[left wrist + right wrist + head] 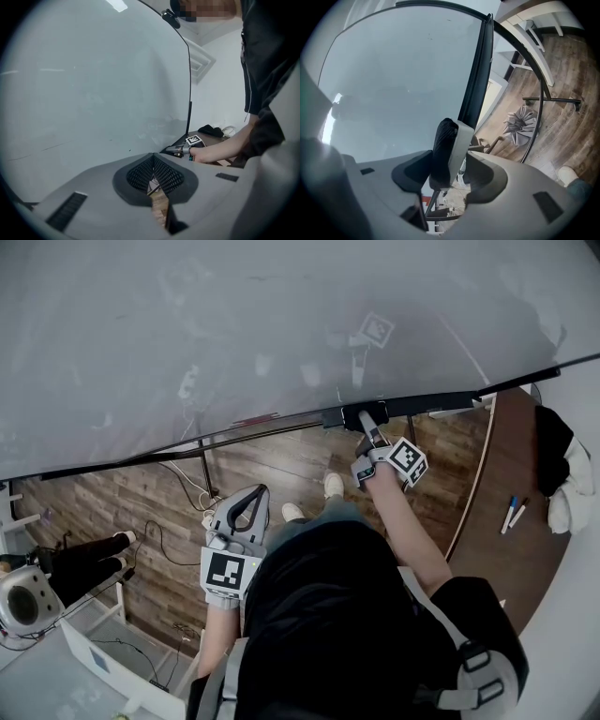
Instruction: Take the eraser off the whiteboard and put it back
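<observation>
The whiteboard (234,334) fills the upper part of the head view, edged below by a dark frame. The eraser (359,416), black felt on a white back, sits at that frame. My right gripper (372,434) reaches up to it. In the right gripper view the eraser (447,150) stands upright between the pads, felt side towards the board (403,84), and the right gripper (449,164) is shut on it. My left gripper (249,507) hangs lower and to the left, away from the board, shut and holding nothing (153,161). From there the right gripper (176,150) shows at the board's edge.
A brown table (487,512) curves along the right, with two markers (513,512) and dark and white cloth (558,465) on it. Cables (178,484) lie on the wood floor below the board. A small round appliance (23,601) stands at the lower left.
</observation>
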